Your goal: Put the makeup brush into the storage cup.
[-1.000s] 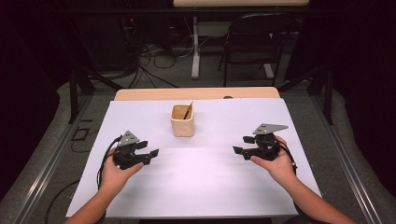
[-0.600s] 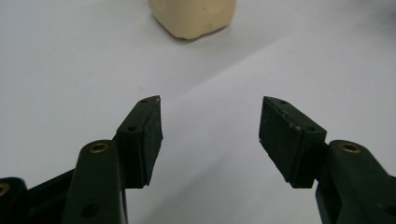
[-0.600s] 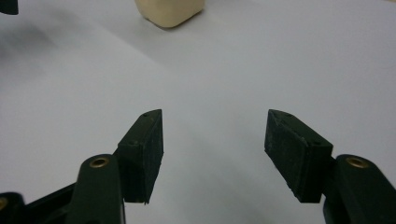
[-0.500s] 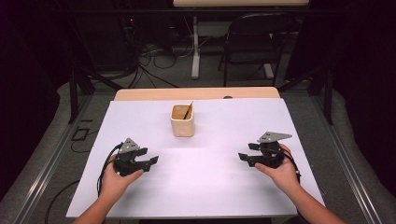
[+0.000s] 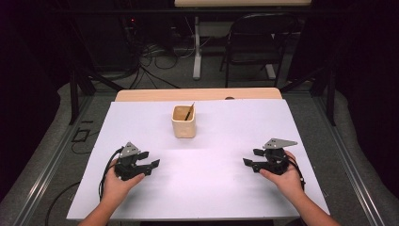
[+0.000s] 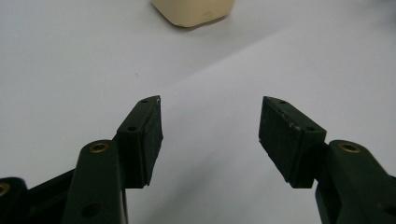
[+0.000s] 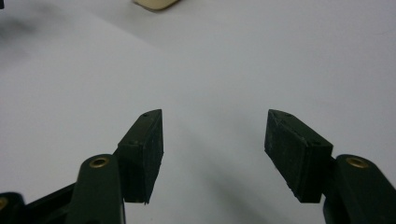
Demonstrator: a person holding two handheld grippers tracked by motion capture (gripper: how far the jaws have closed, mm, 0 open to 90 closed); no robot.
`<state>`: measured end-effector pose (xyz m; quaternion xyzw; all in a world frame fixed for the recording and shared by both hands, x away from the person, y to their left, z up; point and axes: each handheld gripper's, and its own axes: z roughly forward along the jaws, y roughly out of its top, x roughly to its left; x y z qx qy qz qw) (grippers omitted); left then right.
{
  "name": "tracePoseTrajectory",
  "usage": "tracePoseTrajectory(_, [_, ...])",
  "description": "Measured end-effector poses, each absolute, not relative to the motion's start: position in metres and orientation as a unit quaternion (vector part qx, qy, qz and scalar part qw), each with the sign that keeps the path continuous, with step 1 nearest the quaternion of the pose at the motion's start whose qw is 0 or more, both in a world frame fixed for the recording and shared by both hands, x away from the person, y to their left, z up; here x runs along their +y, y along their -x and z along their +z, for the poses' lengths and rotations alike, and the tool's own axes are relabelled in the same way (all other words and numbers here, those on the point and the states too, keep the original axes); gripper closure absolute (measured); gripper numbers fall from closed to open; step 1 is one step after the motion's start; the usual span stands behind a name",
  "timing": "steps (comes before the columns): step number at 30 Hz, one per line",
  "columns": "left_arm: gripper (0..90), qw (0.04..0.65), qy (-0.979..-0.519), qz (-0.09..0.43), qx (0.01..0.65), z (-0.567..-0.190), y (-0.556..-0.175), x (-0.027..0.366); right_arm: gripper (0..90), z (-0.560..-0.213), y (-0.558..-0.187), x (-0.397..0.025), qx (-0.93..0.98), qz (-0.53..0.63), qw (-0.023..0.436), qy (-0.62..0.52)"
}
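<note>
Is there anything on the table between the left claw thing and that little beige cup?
Nothing. In the left gripper view, bare white table runs from the open left gripper up to the beige cup; the high view shows the same.

White-covered table (image 5: pixel 207 188), a beige cup (image 5: pixel 184 121) standing on it

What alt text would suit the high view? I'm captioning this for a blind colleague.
A person's hands hold two open black grippers, the left gripper and the right gripper, low over a white table, both empty. Farther back at the centre stands a beige cup with a thin dark stick leaning inside.
</note>
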<state>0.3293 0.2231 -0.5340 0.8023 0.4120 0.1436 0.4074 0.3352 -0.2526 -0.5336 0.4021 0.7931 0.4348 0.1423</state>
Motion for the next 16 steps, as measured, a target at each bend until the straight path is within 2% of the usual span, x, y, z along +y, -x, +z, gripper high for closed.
tracePoseTrajectory(16, [39.6,0.406,-0.799,0.140,0.421,-0.5422,-0.3277,0.2241,37.4,-0.5379,-0.3308,-0.2512,0.797,0.431,0.146,-0.397])
